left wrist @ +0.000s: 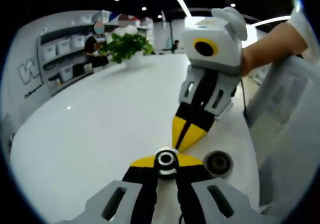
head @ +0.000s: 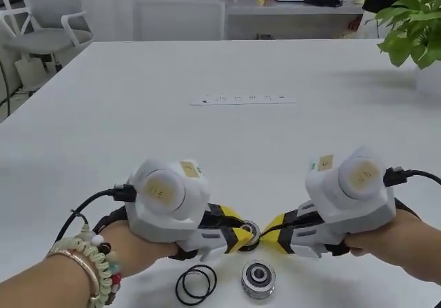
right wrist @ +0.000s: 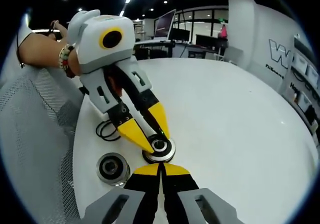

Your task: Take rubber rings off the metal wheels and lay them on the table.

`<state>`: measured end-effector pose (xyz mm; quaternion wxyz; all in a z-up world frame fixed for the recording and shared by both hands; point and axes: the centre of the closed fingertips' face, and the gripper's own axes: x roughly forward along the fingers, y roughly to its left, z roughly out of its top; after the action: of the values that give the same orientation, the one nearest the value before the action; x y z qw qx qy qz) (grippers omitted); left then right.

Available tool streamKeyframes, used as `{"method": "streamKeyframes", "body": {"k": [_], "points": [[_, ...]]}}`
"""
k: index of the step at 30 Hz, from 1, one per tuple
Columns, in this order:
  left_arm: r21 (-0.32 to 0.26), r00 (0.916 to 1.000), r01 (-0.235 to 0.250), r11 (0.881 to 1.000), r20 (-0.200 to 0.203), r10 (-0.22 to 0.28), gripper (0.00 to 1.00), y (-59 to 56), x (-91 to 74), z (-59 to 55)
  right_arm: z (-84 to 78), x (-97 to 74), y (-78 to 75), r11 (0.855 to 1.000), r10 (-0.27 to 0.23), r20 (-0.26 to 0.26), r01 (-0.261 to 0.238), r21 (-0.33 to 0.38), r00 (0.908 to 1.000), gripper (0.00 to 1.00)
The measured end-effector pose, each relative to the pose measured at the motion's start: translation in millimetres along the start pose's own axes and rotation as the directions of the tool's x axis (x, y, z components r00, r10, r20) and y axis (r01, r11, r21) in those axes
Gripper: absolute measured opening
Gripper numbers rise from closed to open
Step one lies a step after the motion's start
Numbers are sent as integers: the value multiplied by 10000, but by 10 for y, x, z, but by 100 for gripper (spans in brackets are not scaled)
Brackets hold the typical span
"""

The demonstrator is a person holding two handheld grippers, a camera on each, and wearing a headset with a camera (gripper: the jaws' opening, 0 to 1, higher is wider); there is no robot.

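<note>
Wheel (right wrist: 160, 151), silvery with a dark hub, sits pinched in left gripper (right wrist: 157, 140).

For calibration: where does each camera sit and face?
Head view: on the headset, looking down at the table; left hand, right hand show.
Left gripper view: on the left gripper, facing the right gripper; own jaws show.
Right gripper view: the reverse, facing the left gripper; own jaws show.
All share the held metal wheel.

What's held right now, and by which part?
Left gripper pinches the metal wheel across its rim; right gripper tips meet its edge, hold unclear.
</note>
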<state>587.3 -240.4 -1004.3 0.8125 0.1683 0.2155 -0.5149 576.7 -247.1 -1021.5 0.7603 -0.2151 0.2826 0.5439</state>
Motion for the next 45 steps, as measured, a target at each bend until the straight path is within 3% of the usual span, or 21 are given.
{"method": "streamKeyframes", "body": {"k": [5,9,13,18,21,45], "points": [[49,10000,20,10000,-3,-20,14,0,2,-1,-9,-16,13,9990,115,-54,-112,427,9999,2],[38,10000,22,10000,5,-22,14,-3,3,1,-5,-6,13,9969,86,17,-87,780,10000,20],[20,10000,24,10000,15,-24,14,-4,5,1,44,28,14,9954,32,291,-59,952,9996,27],[22,10000,30,10000,28,-30,14,-5,6,1,64,81,0,9980,-111,315,91,620,9994,27],[27,10000,44,10000,37,-44,14,-5,5,0,63,71,23,9988,58,340,-74,483,9994,23],[-48,9999,89,9999,100,-88,14,-20,13,3,7,11,9,9951,304,157,-317,940,9994,14]]}}
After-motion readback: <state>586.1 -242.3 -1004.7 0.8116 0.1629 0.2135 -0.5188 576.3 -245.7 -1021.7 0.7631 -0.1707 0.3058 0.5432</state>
